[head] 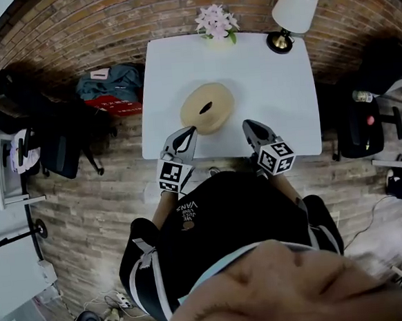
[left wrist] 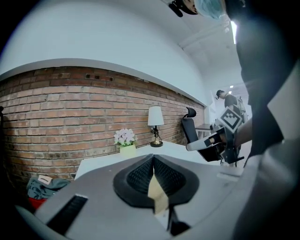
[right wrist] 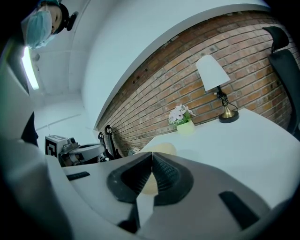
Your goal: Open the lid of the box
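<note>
Two grippers in frame, both with jaws together and nothing clamped: left gripper (head: 188,132), right gripper (head: 249,126).

Task item is a tan oval box (head: 209,108). It sits on the white desk (head: 278,81), in the near half and roughly mid-width, between the two grippers. From the head view I read its long axis as running diagonally, near-left to far-right. The lid (head: 213,100) is seated flat, and the dark slot (head: 205,108) in its centre lies along the same diagonal.

The left gripper's tip is right at the box's near-left rim, but I can't tell whether it touches. The right gripper is off the box, just beside its right side.

Visibility limits:
- Left gripper view: the box is almost fully behind the jaws, with only a tan sliver in the gap under the tips.
- Right gripper view: only the top of the box shows above the jaws.
- Head view: my torso and the grippers cover the near desk edge.

Far edge of the desk has a pale green pot of pink flowers (head: 216,23) and a white-shaded brass lamp (head: 292,12).
</note>
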`<state>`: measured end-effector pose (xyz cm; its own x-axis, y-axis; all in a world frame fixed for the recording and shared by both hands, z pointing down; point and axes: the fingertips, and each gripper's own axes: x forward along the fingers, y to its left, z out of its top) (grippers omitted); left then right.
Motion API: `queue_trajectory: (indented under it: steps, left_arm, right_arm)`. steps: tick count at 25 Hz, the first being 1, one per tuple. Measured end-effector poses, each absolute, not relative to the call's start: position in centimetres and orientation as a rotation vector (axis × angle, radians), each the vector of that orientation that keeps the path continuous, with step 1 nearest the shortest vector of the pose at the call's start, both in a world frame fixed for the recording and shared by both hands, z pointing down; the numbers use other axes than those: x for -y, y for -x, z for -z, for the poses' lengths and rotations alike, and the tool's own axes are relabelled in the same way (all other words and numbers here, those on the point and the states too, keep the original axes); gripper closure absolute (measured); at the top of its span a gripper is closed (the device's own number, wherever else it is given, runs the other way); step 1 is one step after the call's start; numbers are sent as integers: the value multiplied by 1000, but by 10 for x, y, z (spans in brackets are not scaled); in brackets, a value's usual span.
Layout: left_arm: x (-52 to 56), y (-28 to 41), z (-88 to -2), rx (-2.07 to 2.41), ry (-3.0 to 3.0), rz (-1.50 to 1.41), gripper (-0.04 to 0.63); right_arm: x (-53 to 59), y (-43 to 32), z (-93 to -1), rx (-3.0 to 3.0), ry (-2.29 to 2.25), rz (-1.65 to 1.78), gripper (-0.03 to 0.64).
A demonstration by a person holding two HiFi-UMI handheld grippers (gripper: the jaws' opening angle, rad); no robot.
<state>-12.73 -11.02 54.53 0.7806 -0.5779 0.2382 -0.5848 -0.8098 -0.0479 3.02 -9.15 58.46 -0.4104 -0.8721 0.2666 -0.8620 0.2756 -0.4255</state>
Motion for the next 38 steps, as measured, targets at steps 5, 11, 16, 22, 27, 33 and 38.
queue_trajectory:
  steps: [5,11,16,22,27,33,38]
  left_arm:
    - [119,107,-552,917,-2919,-433,583]
    - [136,82,-563,861,-2877,-515,552]
    - [143,62,-578,766,-2837,-619,391]
    - [146,44,-594,656,-2816,-792,290]
    - [148,40,-612,553,-2751,-951,245]
    - [156,37,-630,426,-2631,-1072,224]
    - [151,36,-639,258,-2528,-1237,224]
  right_arm:
    - [104,-31,-594,-2601,1634,798,614]
    - [123,-38,-607,-2742,1549,787,612]
    - [134,-36,-618,-2845,1433,782,611]
    - [145,-36,-636,-2958,1350,808,525]
    - [150,-32,-649,-3074,1295,803,420]
    - [152,-27,-661,-3238,1182,758,376]
    - [155,-26,-666,-3283,1106,759,360]
